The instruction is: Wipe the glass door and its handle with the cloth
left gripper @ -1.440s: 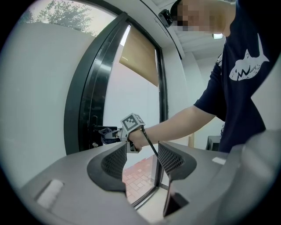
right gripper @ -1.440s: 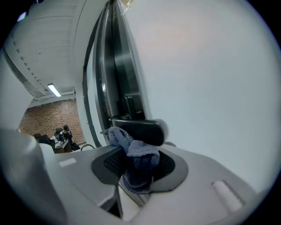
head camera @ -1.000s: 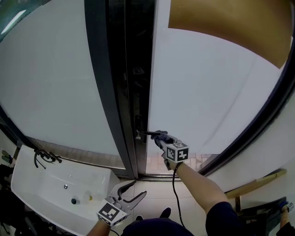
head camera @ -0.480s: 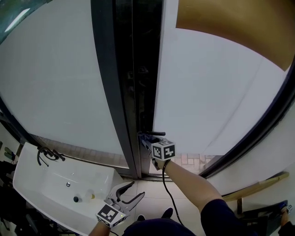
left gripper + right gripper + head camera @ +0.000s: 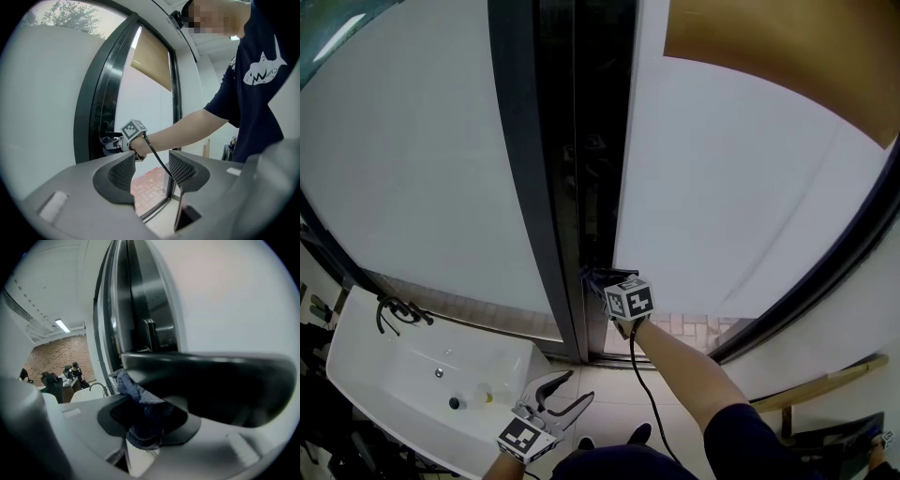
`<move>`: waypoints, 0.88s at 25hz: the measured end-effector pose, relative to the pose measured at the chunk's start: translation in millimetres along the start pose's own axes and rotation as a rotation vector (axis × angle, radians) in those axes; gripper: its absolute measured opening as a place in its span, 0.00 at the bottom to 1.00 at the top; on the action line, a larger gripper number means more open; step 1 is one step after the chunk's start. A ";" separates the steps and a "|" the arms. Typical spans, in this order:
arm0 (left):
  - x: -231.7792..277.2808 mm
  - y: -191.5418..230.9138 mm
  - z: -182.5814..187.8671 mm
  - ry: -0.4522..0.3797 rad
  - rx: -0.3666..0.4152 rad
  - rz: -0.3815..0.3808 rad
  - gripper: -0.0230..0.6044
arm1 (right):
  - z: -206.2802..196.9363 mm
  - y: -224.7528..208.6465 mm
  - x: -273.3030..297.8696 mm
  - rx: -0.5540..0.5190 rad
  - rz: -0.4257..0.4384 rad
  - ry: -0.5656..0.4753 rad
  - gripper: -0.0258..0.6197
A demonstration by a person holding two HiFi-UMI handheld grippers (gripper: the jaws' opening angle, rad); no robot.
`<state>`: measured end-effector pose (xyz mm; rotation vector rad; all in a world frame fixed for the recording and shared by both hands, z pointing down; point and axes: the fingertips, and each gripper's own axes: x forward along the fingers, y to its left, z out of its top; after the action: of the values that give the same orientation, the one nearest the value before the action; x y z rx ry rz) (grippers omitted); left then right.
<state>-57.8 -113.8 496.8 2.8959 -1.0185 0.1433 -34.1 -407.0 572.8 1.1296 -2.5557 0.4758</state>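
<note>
The frosted glass door (image 5: 741,187) fills the right of the head view beside a dark frame (image 5: 548,187). Its black lever handle (image 5: 617,273) juts out near the frame's lower part. My right gripper (image 5: 600,279) is at that handle, shut on a blue-grey cloth (image 5: 140,404). In the right gripper view the handle (image 5: 211,380) crosses as a black bar just above the cloth, which lies against it. My left gripper (image 5: 572,392) hangs low near my body, open and empty. In its own view its jaws (image 5: 151,171) frame the right gripper (image 5: 107,143) at the door.
A white sink (image 5: 356,375) with a black faucet (image 5: 398,314) stands at lower left. A tan roller blind (image 5: 787,66) covers the door's top right. A wooden stick (image 5: 811,386) leans at lower right. Brick paving (image 5: 694,328) shows through the door's foot.
My right gripper has moved left with the cloth, from the glass edge onto the handle by the frame. The left gripper has stayed low and open.
</note>
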 end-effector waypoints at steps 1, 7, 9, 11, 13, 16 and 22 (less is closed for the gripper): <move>0.8 -0.4 -1.0 0.000 0.004 -0.003 0.39 | -1.5 -2.6 -0.8 0.002 -0.004 0.005 0.26; 4.0 -6.5 3.0 -0.007 -0.007 -0.013 0.39 | -22.0 -22.6 -7.8 0.015 -0.075 0.061 0.25; 4.6 -7.9 2.3 -0.009 -0.010 -0.014 0.39 | -38.1 -36.1 -11.6 0.018 -0.113 0.100 0.25; 4.2 -7.1 1.7 -0.008 -0.018 -0.009 0.39 | -50.7 -48.4 -17.7 0.038 -0.137 0.111 0.25; 3.0 -3.7 0.3 -0.003 -0.019 -0.002 0.39 | -57.5 -56.0 -22.8 0.081 -0.141 0.099 0.25; 2.1 0.2 -0.2 -0.003 -0.015 0.006 0.39 | -69.0 -52.7 -22.3 0.132 -0.096 0.091 0.26; 2.8 1.0 5.9 -0.005 -0.014 0.010 0.39 | -85.6 -13.7 5.2 0.078 -0.001 0.116 0.26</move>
<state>-55.9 -116.9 491.2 2.8808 -1.0307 0.1284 -15.0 -383.5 654.2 1.0960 -2.4553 0.6274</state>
